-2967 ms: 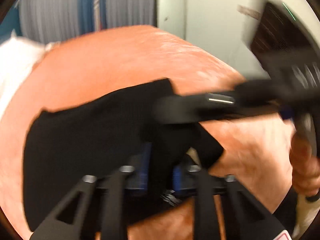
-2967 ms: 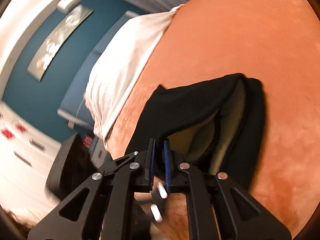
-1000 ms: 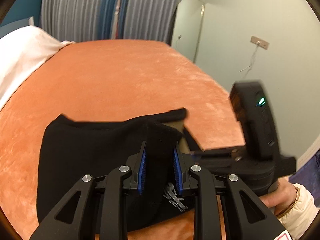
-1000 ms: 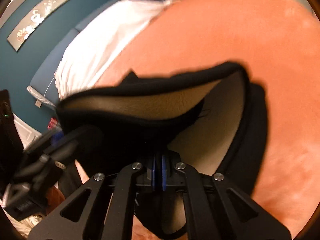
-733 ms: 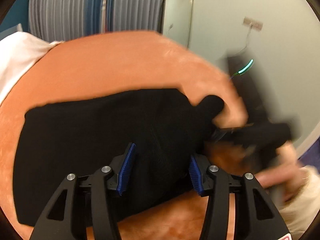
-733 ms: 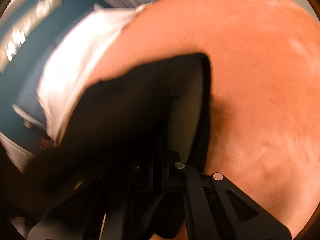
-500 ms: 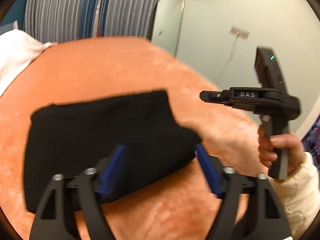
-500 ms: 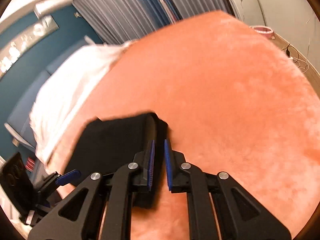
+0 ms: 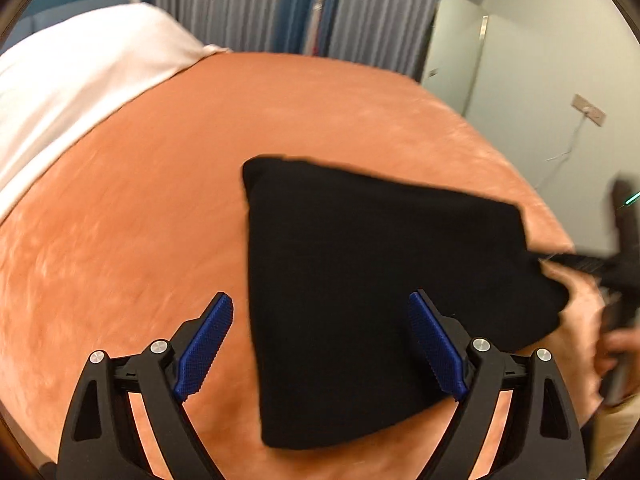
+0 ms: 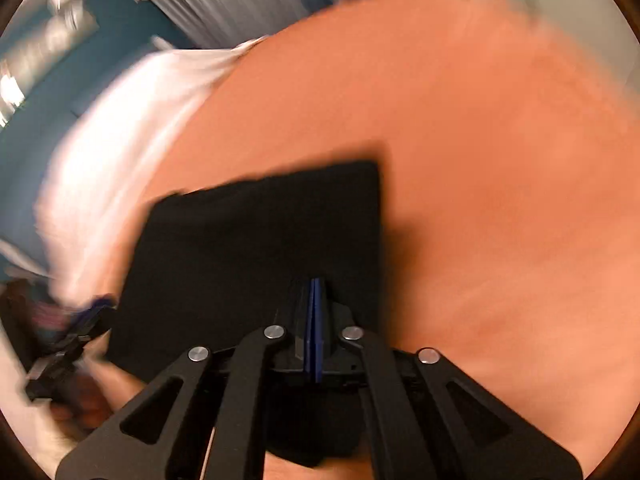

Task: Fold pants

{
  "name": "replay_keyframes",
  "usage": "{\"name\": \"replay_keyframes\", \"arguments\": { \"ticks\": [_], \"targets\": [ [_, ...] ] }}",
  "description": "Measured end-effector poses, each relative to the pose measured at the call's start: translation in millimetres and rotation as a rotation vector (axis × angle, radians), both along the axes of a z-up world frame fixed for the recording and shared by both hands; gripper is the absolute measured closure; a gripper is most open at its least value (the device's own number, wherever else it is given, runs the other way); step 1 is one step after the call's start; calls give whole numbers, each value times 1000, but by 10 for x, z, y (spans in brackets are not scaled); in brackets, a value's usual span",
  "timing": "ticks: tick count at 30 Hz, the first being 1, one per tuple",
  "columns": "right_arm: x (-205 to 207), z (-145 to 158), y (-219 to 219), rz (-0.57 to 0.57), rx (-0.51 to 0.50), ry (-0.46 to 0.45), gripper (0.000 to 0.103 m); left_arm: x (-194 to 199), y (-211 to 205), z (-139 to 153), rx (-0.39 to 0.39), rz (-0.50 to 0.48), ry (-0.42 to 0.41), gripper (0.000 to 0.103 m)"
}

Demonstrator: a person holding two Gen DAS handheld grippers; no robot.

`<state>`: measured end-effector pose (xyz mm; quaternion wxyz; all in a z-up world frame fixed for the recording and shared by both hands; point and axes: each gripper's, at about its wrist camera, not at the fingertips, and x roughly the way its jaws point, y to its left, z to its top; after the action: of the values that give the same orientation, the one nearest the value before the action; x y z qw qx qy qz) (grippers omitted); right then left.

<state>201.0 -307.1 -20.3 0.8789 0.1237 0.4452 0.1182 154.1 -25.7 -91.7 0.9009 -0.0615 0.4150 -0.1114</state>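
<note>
one pair of black pants [image 9: 372,280], folded into a compact wedge-shaped bundle, lying flat on the orange bedspread [image 9: 132,208] of a bed. seen from the left wrist, the bundle fills the centre and the 3 to 5 o'clock part of the view; seen from the right wrist [image 10: 256,248], it sits at the centre and toward 8 o'clock.

item, 10 o'clock in both views: white bedding [image 9: 68,76] at the head of the bed, touching the bedspread's edge.

item, 12 o'clock in the left wrist view: grey and blue striped curtain [image 9: 280,4].

item, left tool [image 9: 320,350]: jaws have just been opening and now stand wide apart, blue pads [image 9: 204,350] clear of the fabric; the pants' near left edge lies in the gap between them, not pressed. nothing held.

item, right tool [image 10: 314,304]: jaws together, blue pads face to face with no visible gap, tips over the near right part of the pants. whether any cloth is caught between the pads cannot be told; the view is motion-blurred. in the left wrist view this tool appears as a blurred dark shape [image 9: 576,264] at 3 o'clock, at the bundle's right corner, with a person's hand [image 9: 616,352] below it.
</note>
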Motion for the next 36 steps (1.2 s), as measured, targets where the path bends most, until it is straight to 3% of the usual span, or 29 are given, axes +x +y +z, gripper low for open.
{"name": "replay_keyframes", "arguments": {
  "ticks": [1,3,6,7,8,9,11,12,14,16,18,20,22,23,25,27,29,32,34,36],
  "targets": [
    [1,164,173,62,89,-22,99,-11,41,-58,-35,-3,4,17],
    [101,280,540,152,122,-25,99,6,86,-179,-68,3,36,17],
    [438,66,1051,282,169,57,101,16,41,-337,-96,-6,78,16],
    [617,-103,1106,268,139,95,103,-2,27,-364,-100,-12,81,16],
    [819,-327,1009,184,41,129,103,-25,21,-372,-99,-14,80,16],
    [875,-455,898,128,51,151,103,-19,78,-390,-105,-25,71,16],
    [942,-602,322,-19,314,199,103,-35,136,-438,-115,-44,67,15],
    [891,-486,158,-99,277,171,103,-49,168,-461,-135,-68,61,15],
    [767,-148,230,-100,180,95,98,-78,189,-526,-140,-75,54,15],
    [735,128,537,42,173,65,98,-128,190,-555,-144,-67,29,14],
    [750,324,1166,240,99,71,97,-175,170,-555,-150,-55,7,14],
    [849,227,1976,432,34,147,97,-187,124,-571,-132,-70,4,14],
    [1050,-149,2659,575,-66,279,98,-186,88,-580,-125,-74,2,14],
    [941,-335,2682,597,-117,305,103,-169,100,-591,-129,-76,2,14],
    [1256,-590,2882,576,-186,329,103,-226,113,-608,-150,-76,5,14],
    [1599,-677,2904,454,-269,299,103,-245,130,-615,-164,-79,4,14],
    [1669,-483,2789,400,-176,263,97,-274,128,-620,-157,-86,1,14],
    [1290,-37,2641,460,-59,144,97,-302,170,-606,-179,-84,-6,14],
    [1046,-49,2514,508,-13,166,97,-326,226,-590,-215,-70,-6,14],
    [1142,-356,2693,525,-40,246,103,-362,272,-572,-237,-48,-11,14]
  ]
}}
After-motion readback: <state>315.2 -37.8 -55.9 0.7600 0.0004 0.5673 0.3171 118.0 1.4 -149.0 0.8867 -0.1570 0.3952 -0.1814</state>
